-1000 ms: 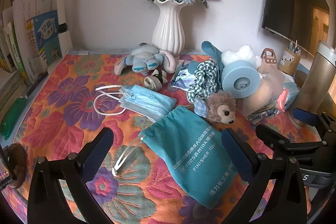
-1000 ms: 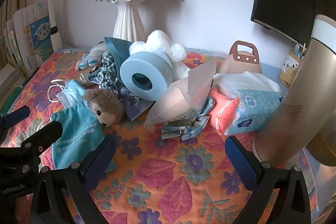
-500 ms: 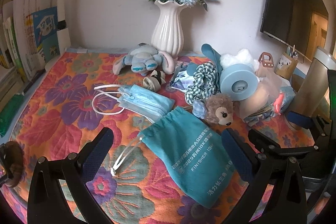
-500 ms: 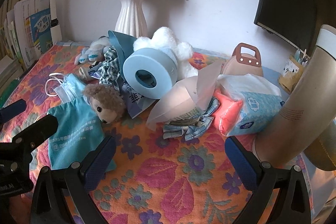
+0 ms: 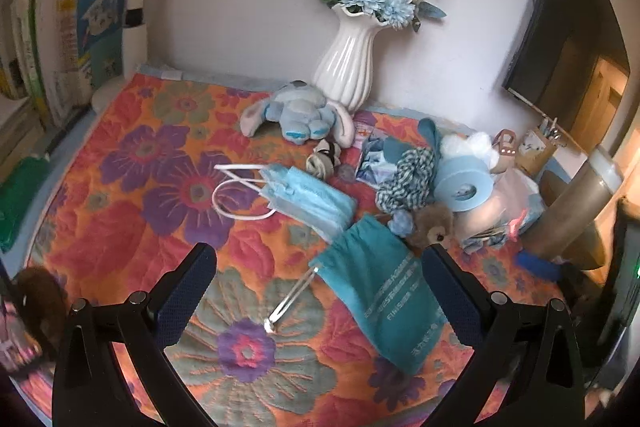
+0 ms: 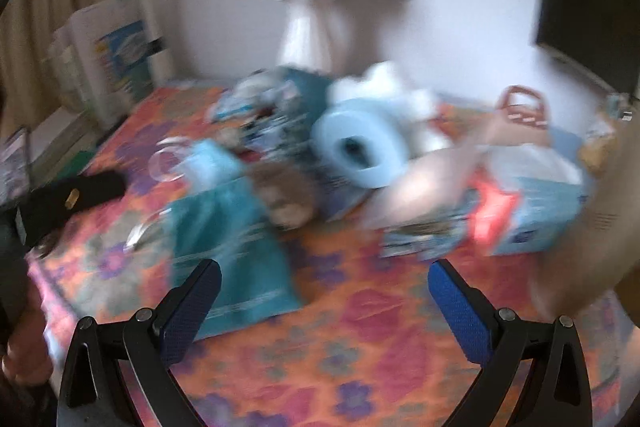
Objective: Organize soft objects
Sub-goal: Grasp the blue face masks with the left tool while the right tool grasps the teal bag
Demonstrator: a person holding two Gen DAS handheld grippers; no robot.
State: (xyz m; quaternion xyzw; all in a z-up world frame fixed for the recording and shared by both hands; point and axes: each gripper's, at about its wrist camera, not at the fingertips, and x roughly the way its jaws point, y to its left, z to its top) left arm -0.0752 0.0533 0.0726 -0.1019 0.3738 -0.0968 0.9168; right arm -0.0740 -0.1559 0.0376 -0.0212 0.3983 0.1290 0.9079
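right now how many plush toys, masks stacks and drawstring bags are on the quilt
plush toys: 3 – blue long-eared plush, brown plush, white fluffy plush
face mask stacks: 1 – blue face masks
drawstring bags: 1 – teal drawstring bag
total: 5

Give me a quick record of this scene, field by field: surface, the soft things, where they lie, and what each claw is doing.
surface: floral quilted cloth
teal drawstring pouch: flat, nearest the left claw
face masks: stacked beside the pouch's top
brown plush toy: touching the pouch's upper corner
blue plush toy: in front of the white vase
left claw: open, holding nothing
right claw: open, holding nothing; view blurred
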